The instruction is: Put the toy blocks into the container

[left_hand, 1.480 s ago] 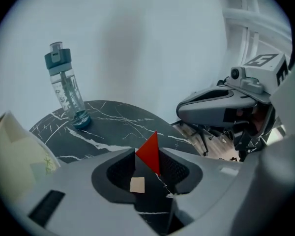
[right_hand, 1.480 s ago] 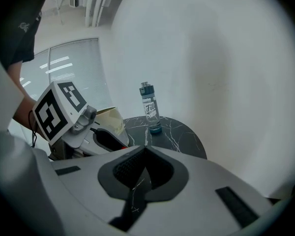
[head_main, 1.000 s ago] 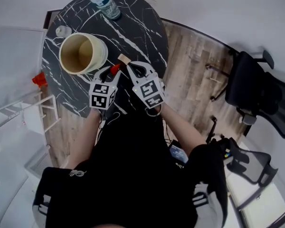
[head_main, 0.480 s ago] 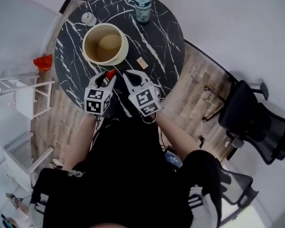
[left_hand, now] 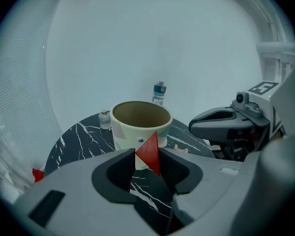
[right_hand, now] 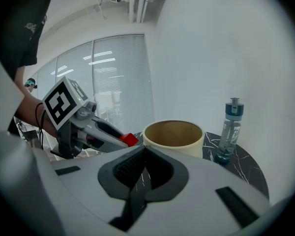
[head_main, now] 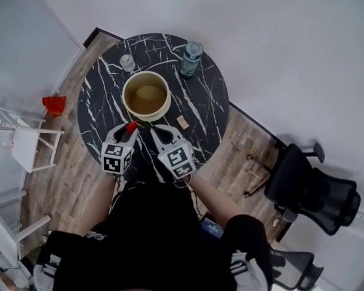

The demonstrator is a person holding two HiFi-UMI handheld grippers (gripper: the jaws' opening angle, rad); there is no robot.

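Head view shows a round black table with a cream container on it. The left gripper is at the near edge of the table and pinches a red triangle block. The container sits just past that block, on the far side. The right gripper is close beside the left one. A small wooden block lies on the table, to the right of the container and nearest the right gripper.

Left gripper view shows the two jaws squeezing the red triangle block, with one corner poking up. The container stands straight ahead, and the block is not over it yet. It probably has to go forward and up over the rim.

Right gripper view shows the right gripper with its jaws pressed together and nothing between them. The container is ahead, and a water bottle stands to its right.
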